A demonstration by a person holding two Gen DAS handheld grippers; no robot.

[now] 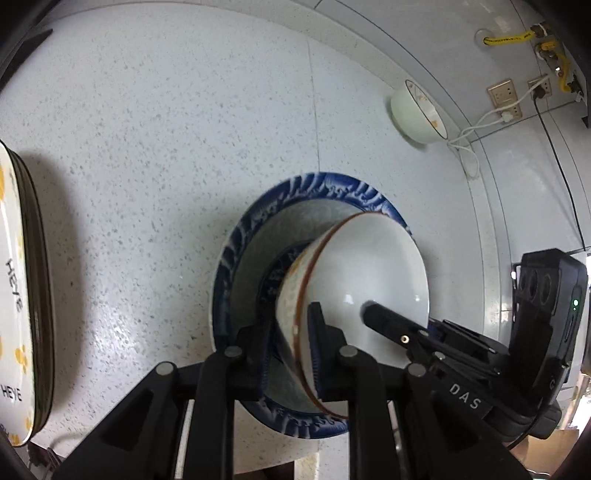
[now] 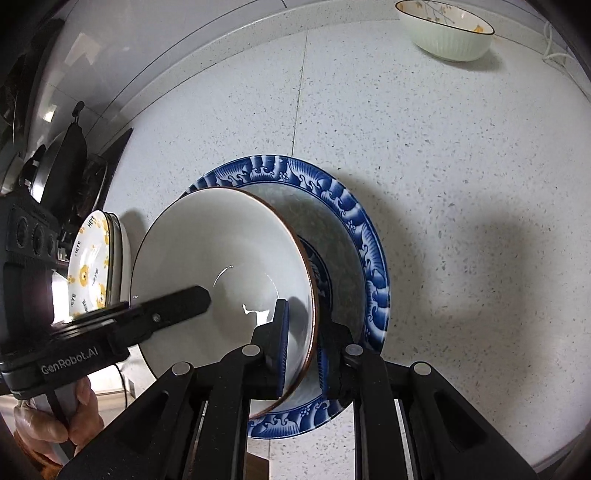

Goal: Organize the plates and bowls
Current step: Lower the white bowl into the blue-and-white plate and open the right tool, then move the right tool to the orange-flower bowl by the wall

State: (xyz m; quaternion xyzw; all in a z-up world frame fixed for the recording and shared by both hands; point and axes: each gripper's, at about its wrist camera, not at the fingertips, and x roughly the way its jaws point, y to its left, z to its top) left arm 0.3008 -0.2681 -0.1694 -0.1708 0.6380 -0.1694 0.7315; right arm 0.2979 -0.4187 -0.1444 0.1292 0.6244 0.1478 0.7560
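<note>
A white bowl with a brown rim is over the middle of a blue-patterned plate that lies on the speckled counter. My left gripper is shut on the bowl's wall at one side, one pad inside and one outside. On the opposite side my right gripper is shut on the rim in the same way. Each wrist view shows the other gripper's inner finger reaching into the bowl. Whether the bowl's foot touches the plate is hidden.
A pale green ribbed bowl stands near the back wall. A stack of plates with yellow print sits to the side. Wall sockets with cables and dark pans line the back. A hand holds the left gripper.
</note>
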